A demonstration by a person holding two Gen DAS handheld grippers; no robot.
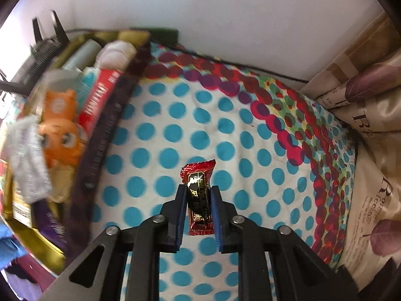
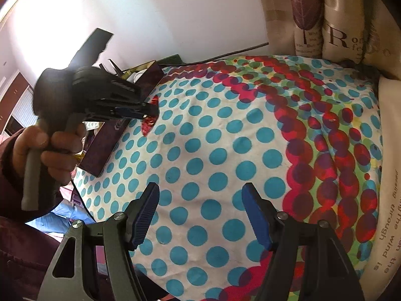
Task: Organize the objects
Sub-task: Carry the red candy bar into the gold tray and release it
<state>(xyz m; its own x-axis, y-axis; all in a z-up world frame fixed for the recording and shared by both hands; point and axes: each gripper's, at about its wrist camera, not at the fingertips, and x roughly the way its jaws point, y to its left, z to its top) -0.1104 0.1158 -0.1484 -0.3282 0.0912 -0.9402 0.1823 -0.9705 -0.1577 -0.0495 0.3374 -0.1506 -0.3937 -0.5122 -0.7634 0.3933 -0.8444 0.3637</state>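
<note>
The left tongs (image 1: 198, 198) are clamped tight on a red-wrapped candy (image 1: 199, 195), its blue pads pressing both sides of the wrapper, holding it upright above the dotted bedspread (image 1: 225, 125). To the left sits an open dark box (image 1: 110, 130) crowded with an orange toy (image 1: 60, 125), a red carton (image 1: 100, 95) and other items. The right tongs (image 2: 200, 213) hang about half open over the bedspread, gripping nothing. A hand (image 2: 50, 148) holds the left tool's handle.

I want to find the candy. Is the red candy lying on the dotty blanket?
No, the left gripper is shut on the red candy, holding it up above the dotted blanket.
</note>
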